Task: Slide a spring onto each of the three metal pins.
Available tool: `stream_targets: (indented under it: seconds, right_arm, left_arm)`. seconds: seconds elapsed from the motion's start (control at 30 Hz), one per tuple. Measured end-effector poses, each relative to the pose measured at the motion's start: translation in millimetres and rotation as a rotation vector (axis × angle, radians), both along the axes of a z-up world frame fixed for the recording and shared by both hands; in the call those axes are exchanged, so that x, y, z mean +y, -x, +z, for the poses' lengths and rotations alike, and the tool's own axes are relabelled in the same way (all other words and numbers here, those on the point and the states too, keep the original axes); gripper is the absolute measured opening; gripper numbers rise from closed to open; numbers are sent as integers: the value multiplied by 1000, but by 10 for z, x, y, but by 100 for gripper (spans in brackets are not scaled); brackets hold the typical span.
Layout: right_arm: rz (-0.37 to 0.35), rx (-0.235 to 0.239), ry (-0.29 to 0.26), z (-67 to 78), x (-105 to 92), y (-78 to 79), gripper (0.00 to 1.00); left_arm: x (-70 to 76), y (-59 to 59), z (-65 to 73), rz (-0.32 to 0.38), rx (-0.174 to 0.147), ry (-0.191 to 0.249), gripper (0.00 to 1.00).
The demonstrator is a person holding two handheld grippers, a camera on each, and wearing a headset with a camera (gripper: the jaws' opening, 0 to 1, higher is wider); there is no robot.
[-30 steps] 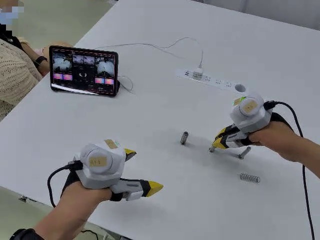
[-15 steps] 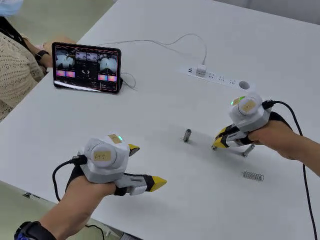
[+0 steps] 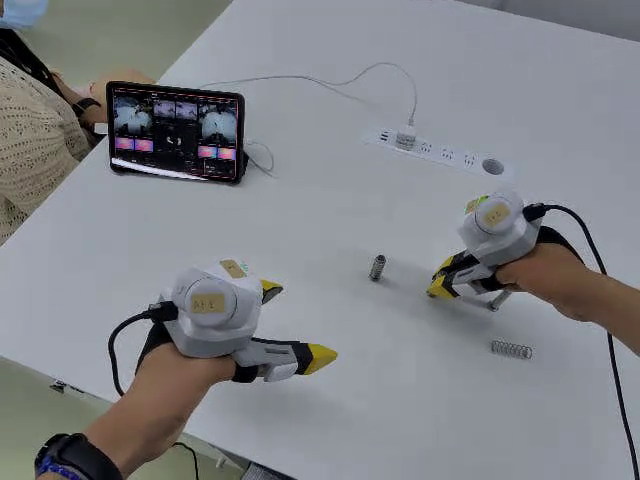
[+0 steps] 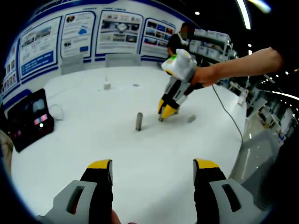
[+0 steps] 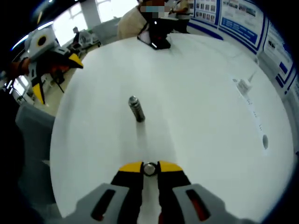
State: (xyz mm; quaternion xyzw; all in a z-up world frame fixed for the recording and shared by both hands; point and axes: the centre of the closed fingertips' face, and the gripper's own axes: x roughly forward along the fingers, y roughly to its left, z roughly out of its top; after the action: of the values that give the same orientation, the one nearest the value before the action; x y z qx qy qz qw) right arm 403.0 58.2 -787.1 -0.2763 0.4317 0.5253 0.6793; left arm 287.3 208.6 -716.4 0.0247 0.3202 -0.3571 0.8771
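Beyond the pin [image 3: 377,267], tablet [image 3: 176,132] and power strip [image 3: 435,153]

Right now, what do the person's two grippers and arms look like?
The left gripper and right gripper each have a rounded pale grey body with a tan sticker, dark jaws with yellow tips, and a black cable. The left wrist wears a dark band.

Glossy metal pin [image 5: 149,169], wire spring [image 3: 511,349], smooth matt table [image 3: 330,200].
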Motion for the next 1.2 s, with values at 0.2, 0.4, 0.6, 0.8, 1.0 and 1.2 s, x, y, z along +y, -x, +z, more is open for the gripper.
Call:
stream_targets:
  seconds: [0.2,0.4,0.6,0.8,1.0,1.2]
  right_arm:
    - [-16,12,1,-3,-18,22,20]
    - [-27,-3,4,32,-83,32,30]
    - [-69,-12,-27,119,-129,37,35]
    - [-98,-32,-31,185,-195,86,41]
    - [-138,-30,-58,225,-244,146,43]
    - [-170,-32,-85,268,-267,191,44]
  left_arm:
    - [-15,2,10,-2,-1,2,71]
    - [-33,8,11,-6,-1,6,71]
    - [-55,19,22,-11,-3,9,71]
    - [-72,38,48,-15,-7,11,71]
    - [-81,67,56,-19,-7,10,72]
    - [-77,73,87,-17,-14,11,72]
